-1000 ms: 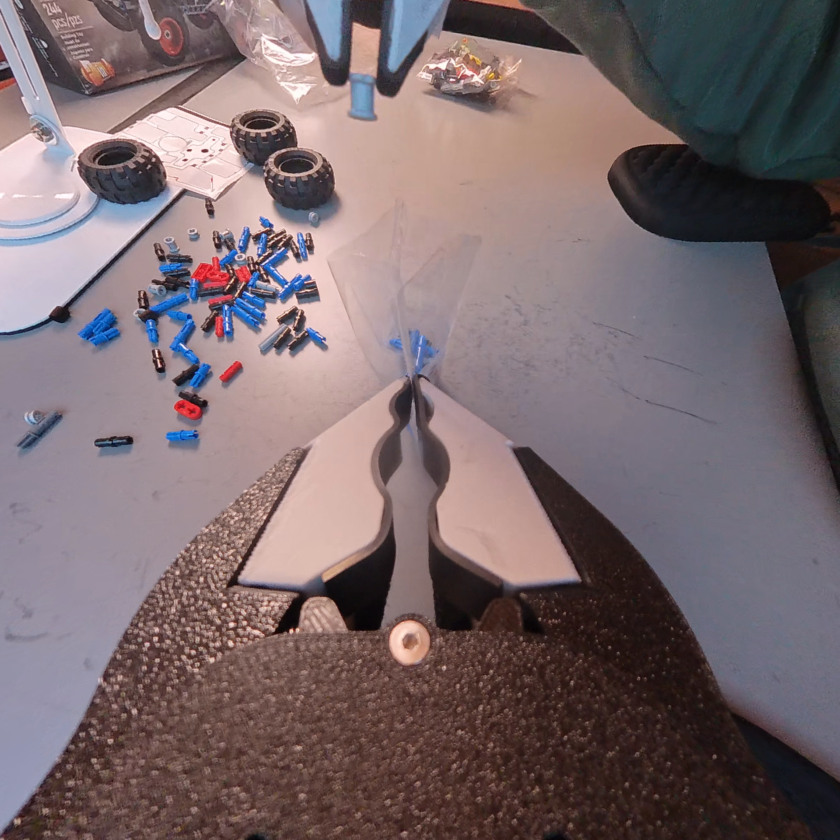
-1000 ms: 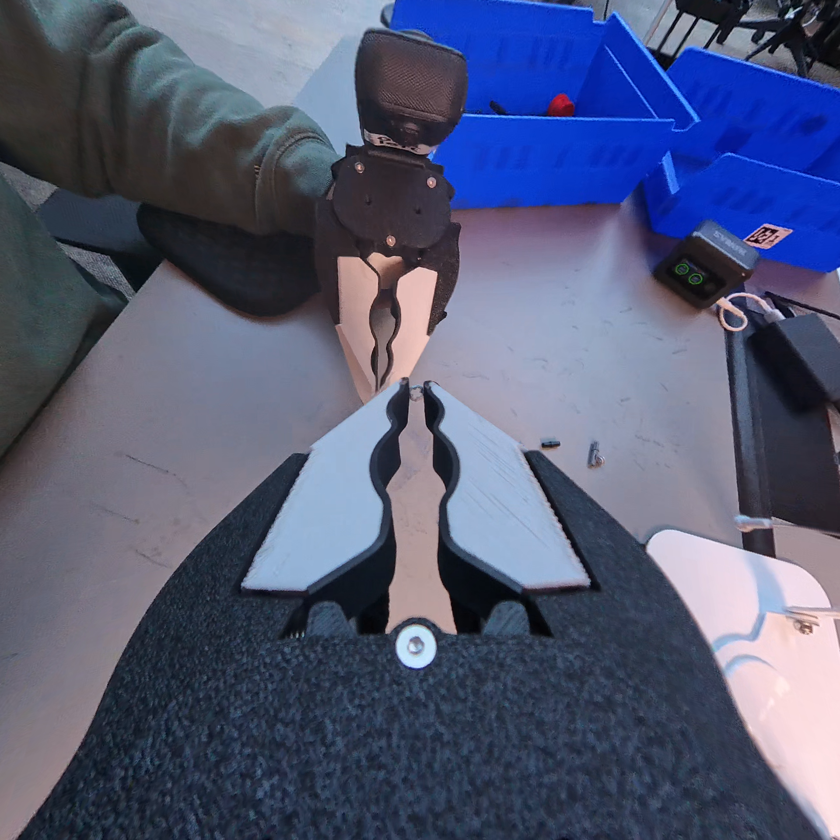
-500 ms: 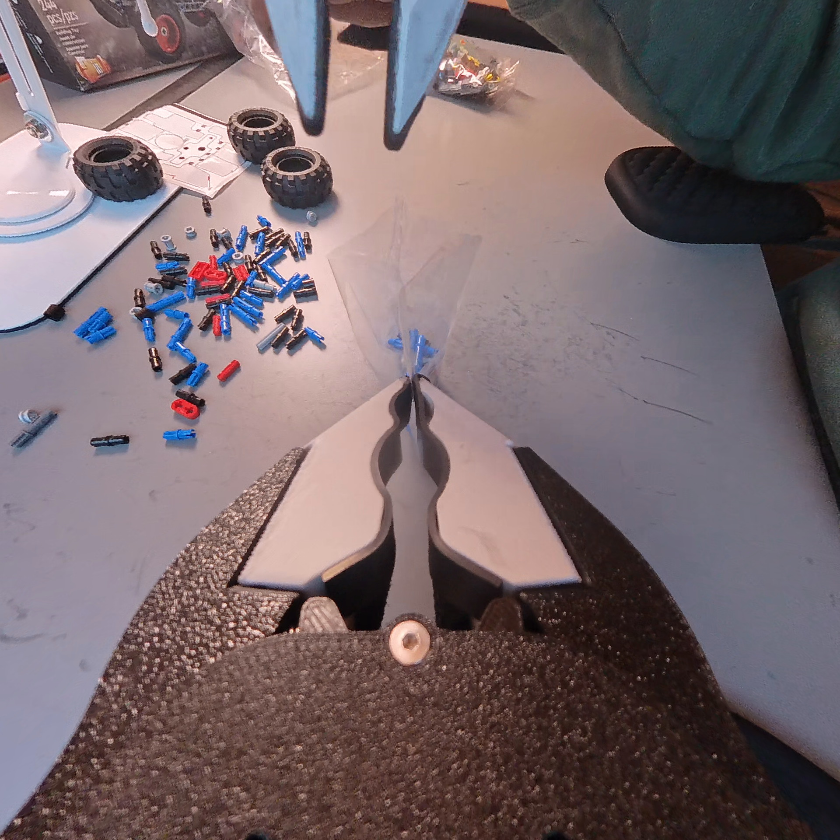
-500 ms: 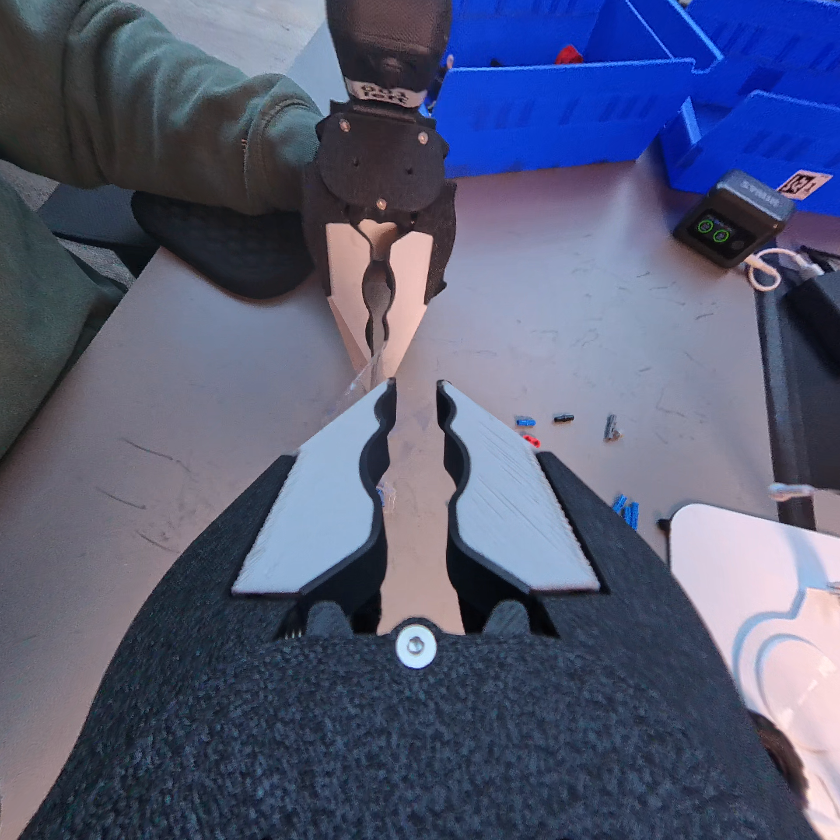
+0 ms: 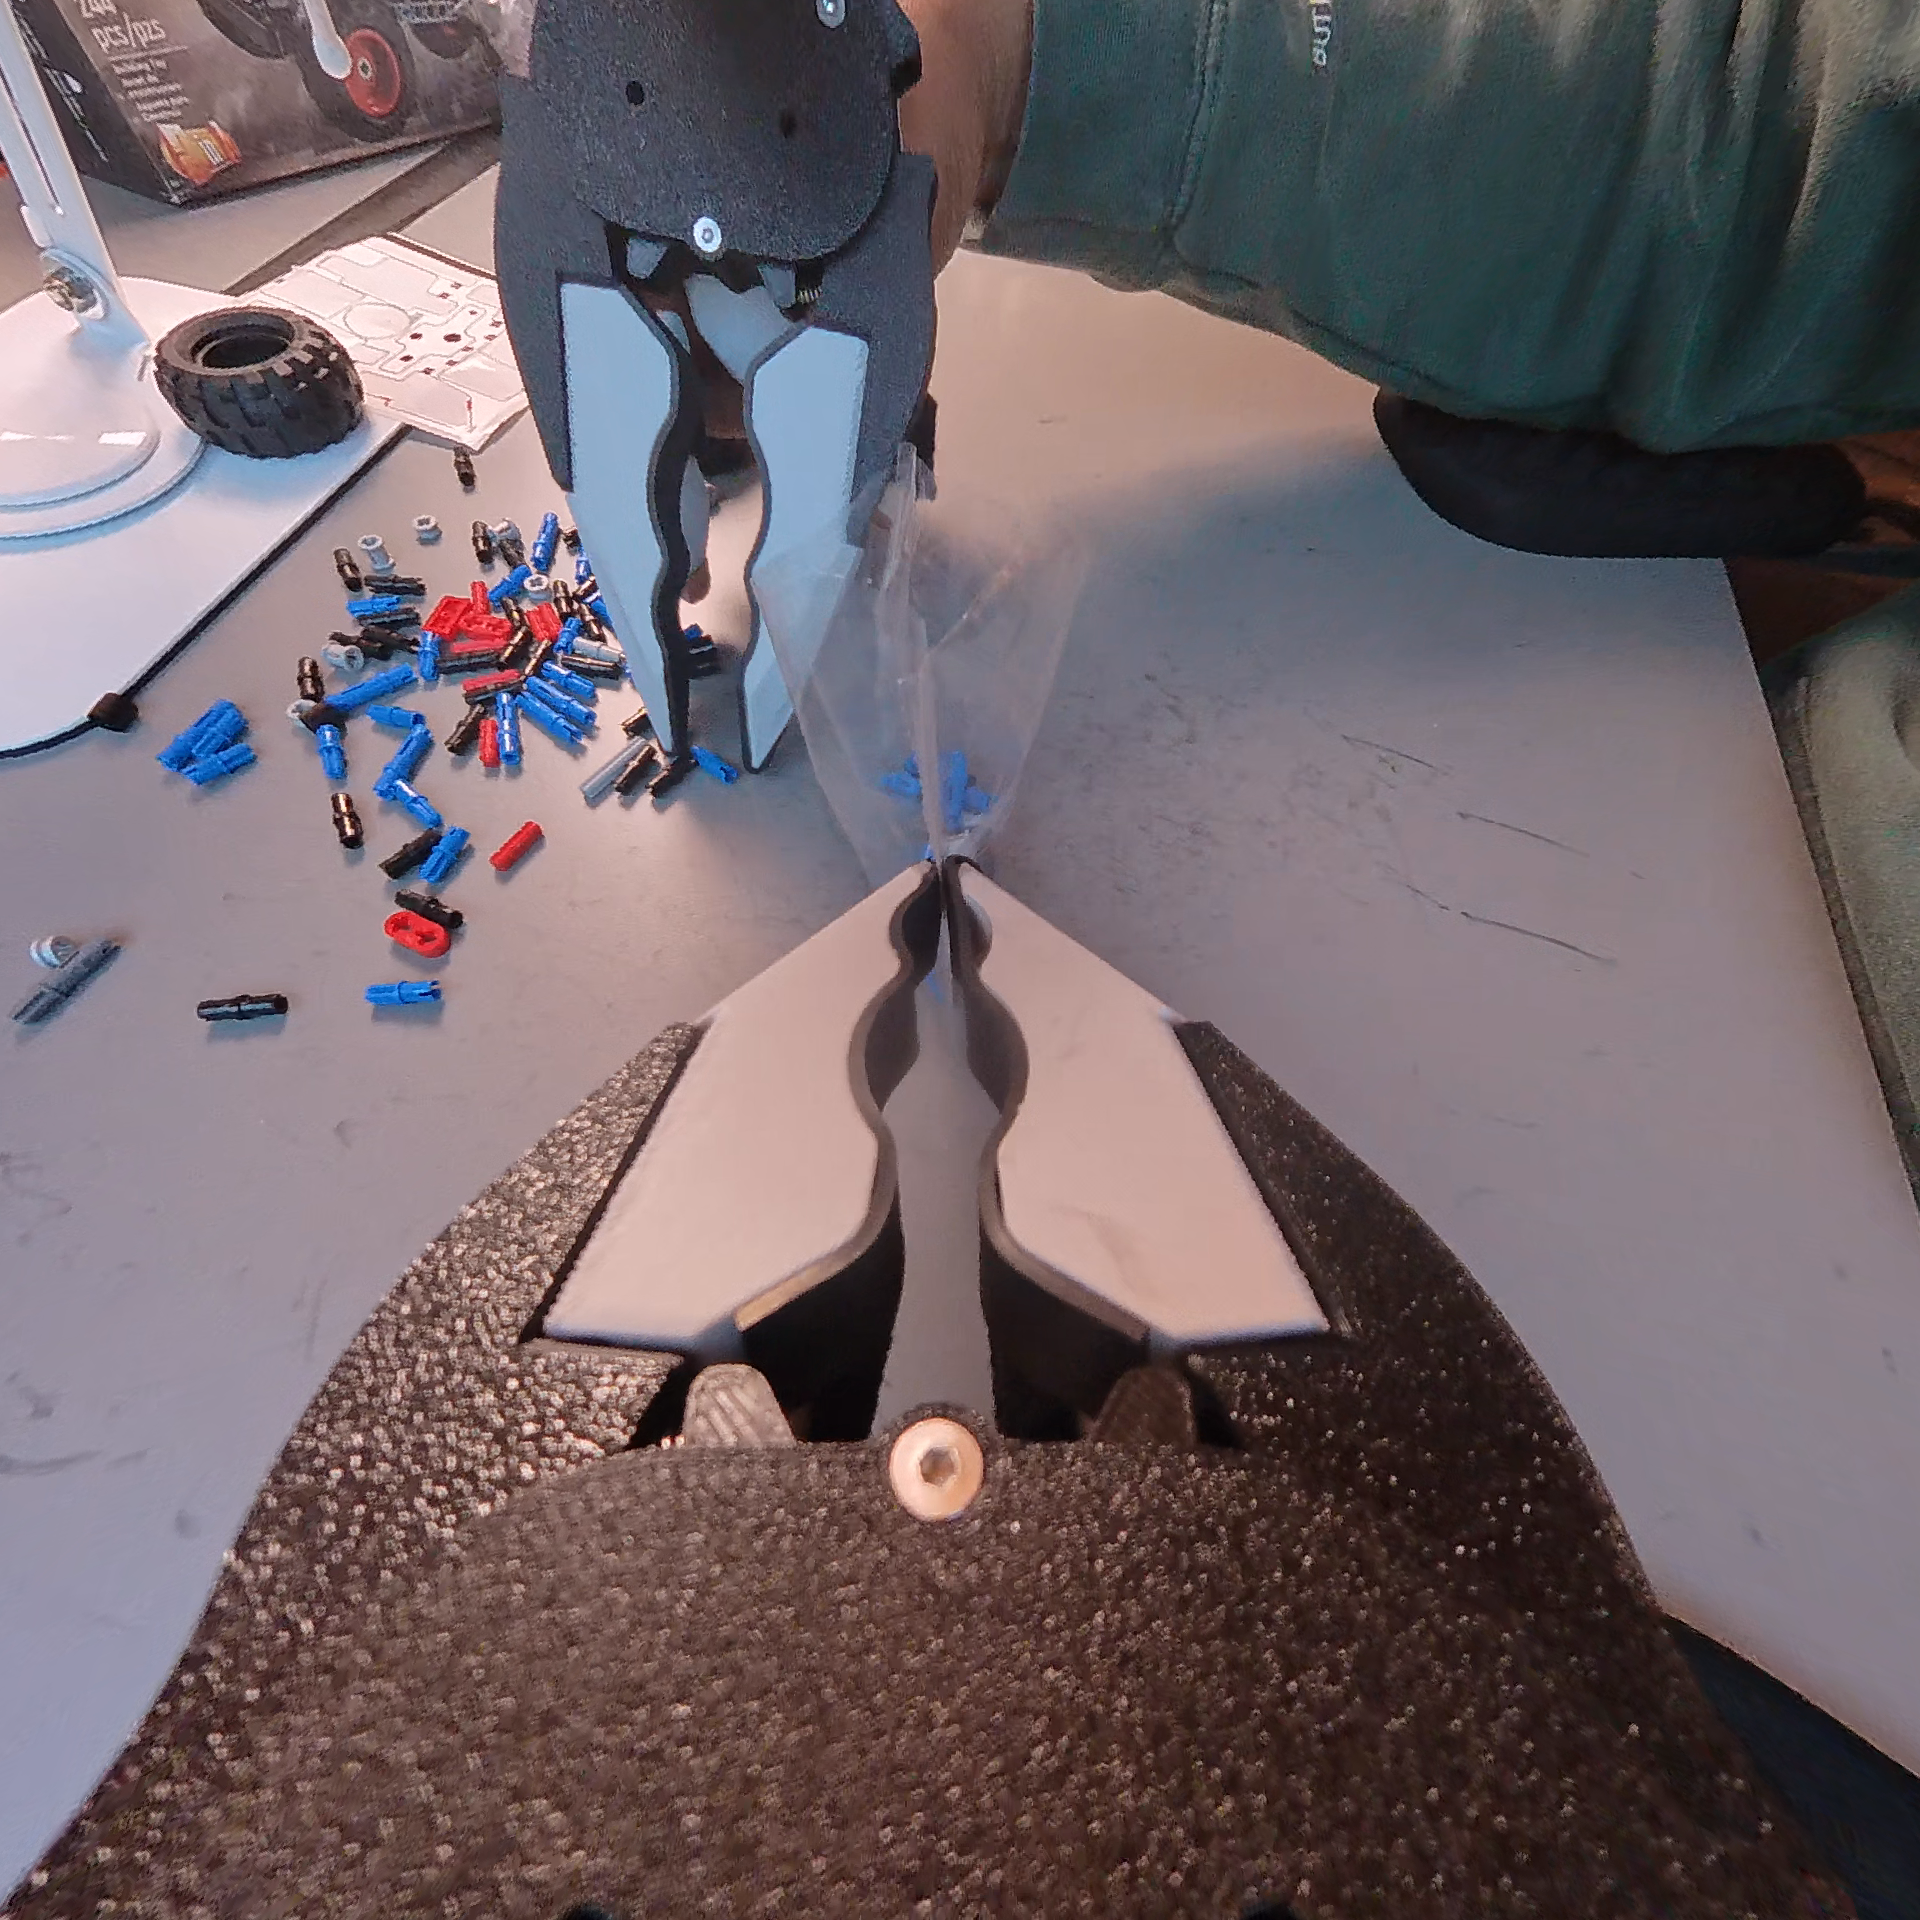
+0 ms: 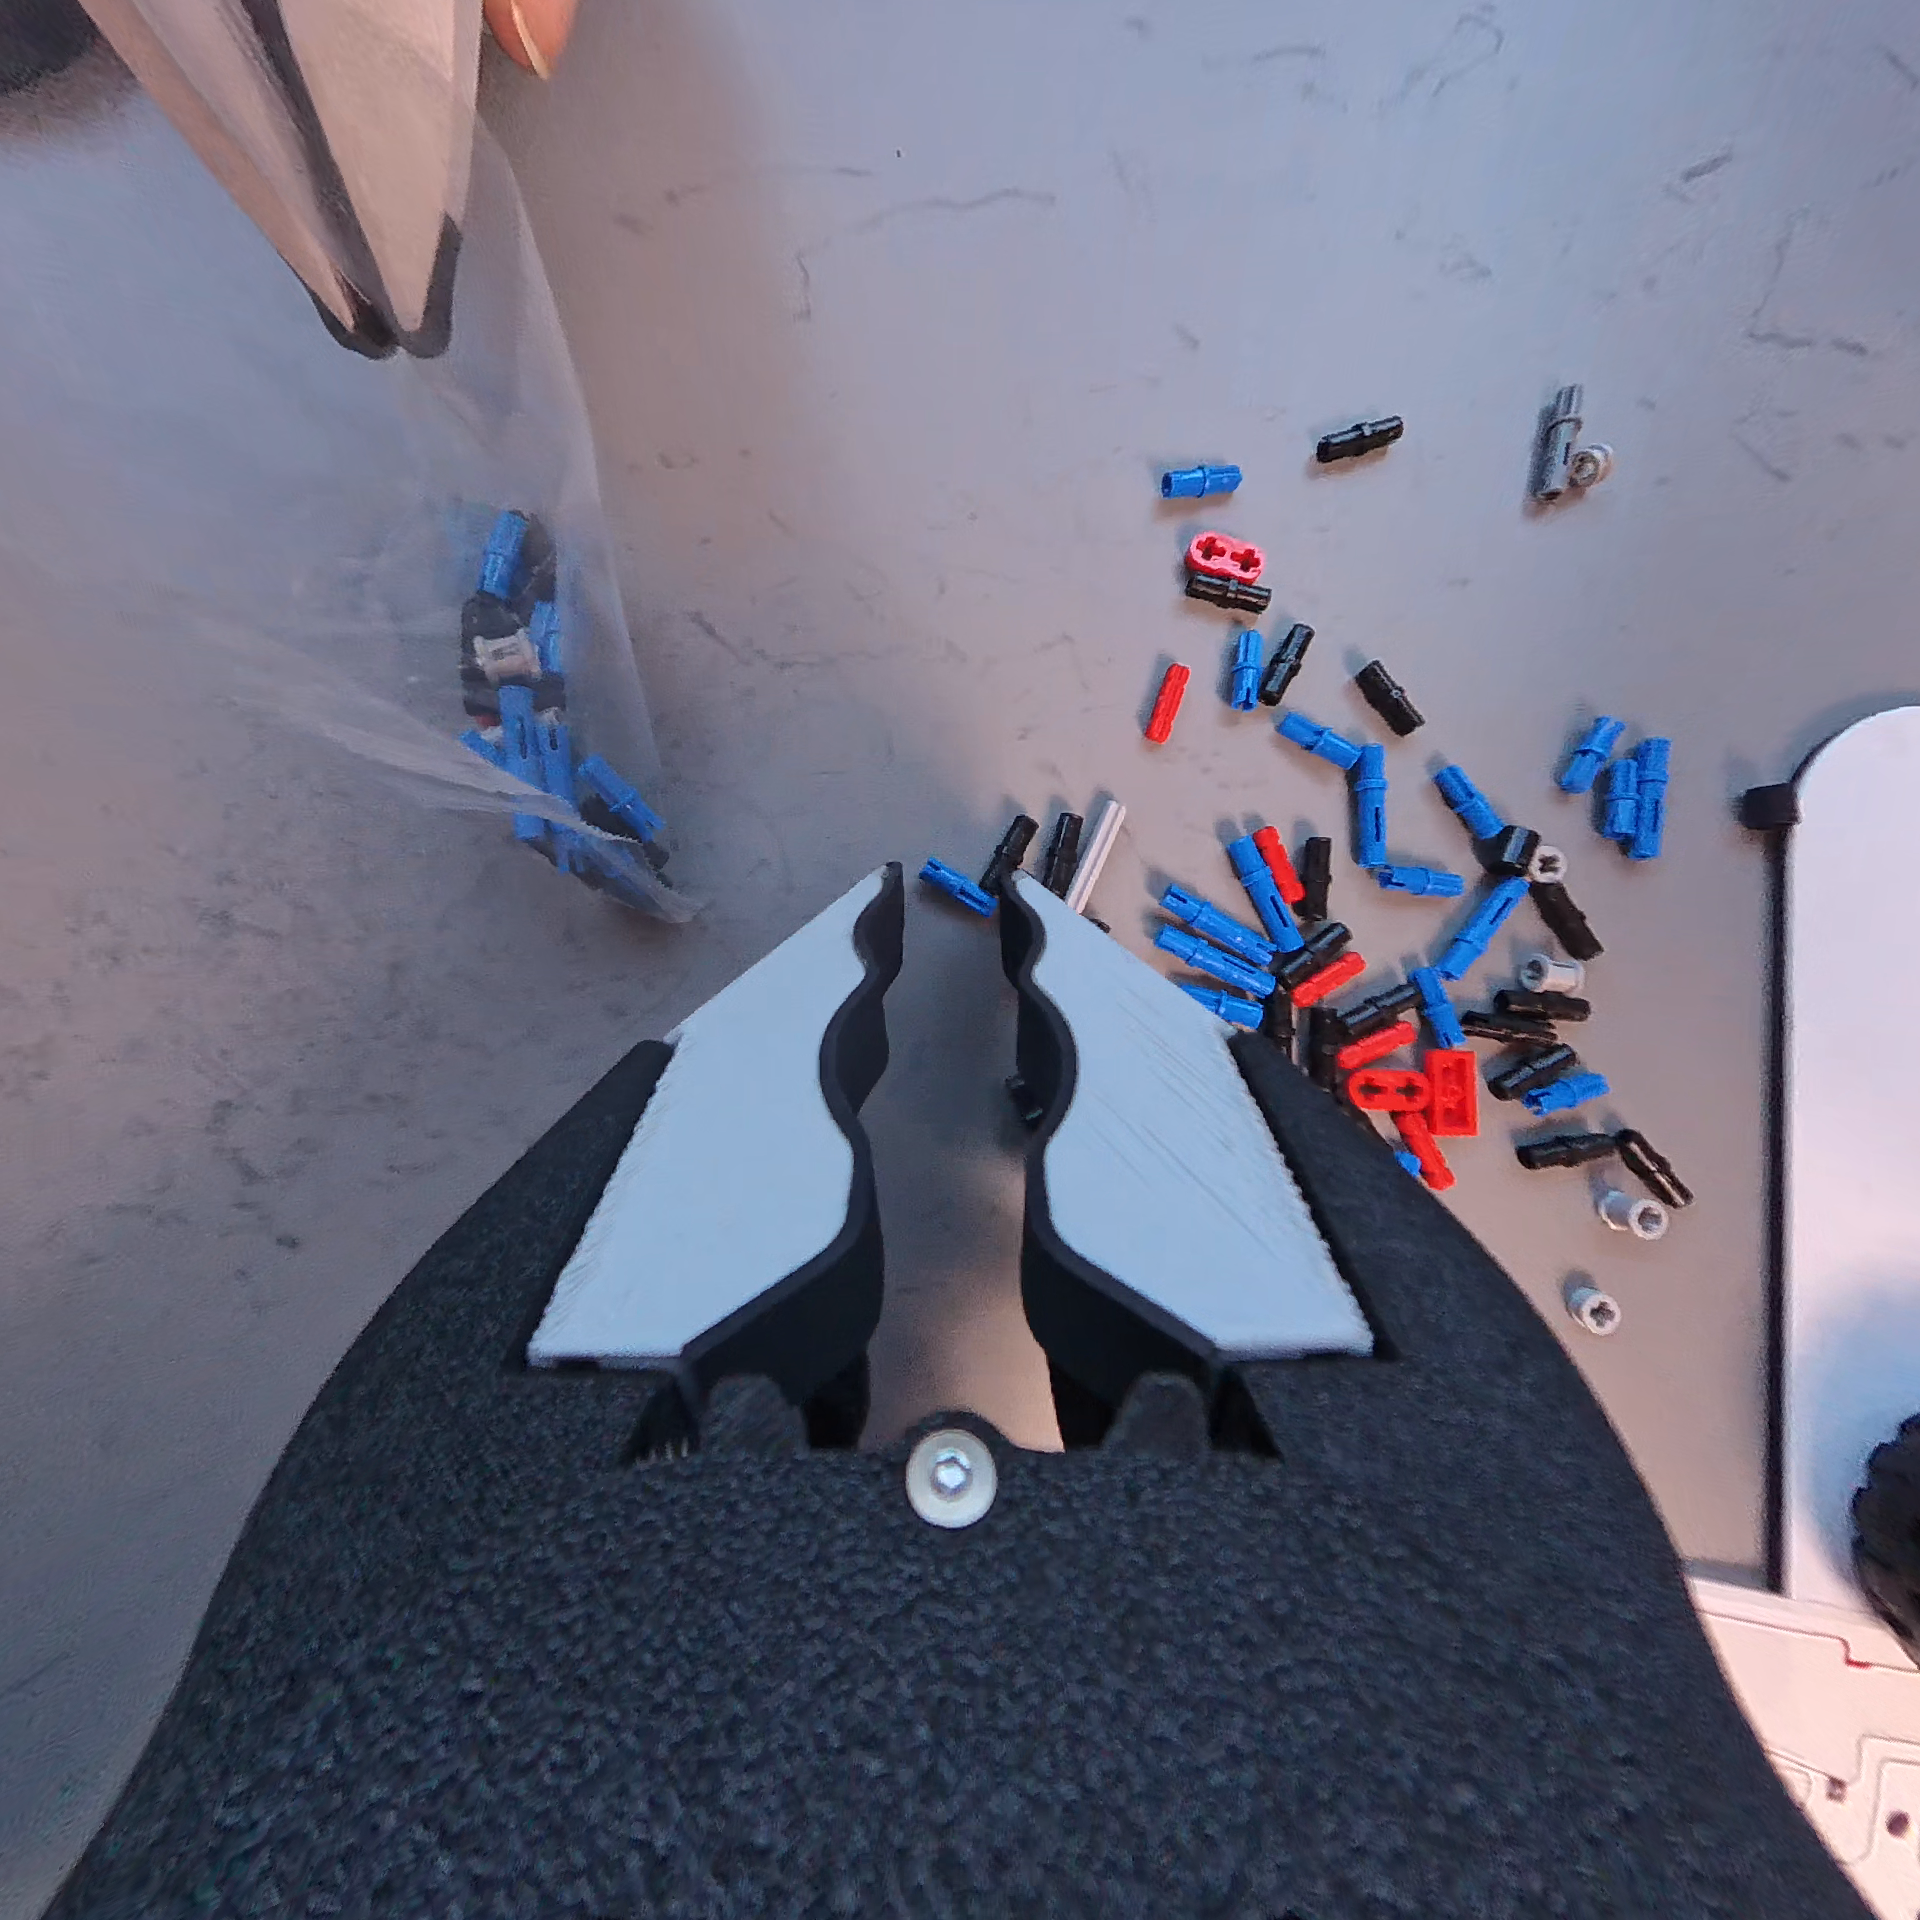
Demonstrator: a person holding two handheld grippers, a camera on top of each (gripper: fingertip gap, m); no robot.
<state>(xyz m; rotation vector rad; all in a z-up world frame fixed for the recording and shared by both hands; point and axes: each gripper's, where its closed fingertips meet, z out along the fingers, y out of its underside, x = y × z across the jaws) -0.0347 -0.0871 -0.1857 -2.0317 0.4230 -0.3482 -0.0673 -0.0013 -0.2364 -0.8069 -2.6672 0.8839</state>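
Left claw pinched shut on the corner of a clear plastic bag with a few blue pins inside, bag lifted above the grey worktop. Right claw parted and empty, tips down just above the near edge of the loose pin pile, straddling a blue pin lying crosswise between the tips; bag just to that claw's left, not touching.
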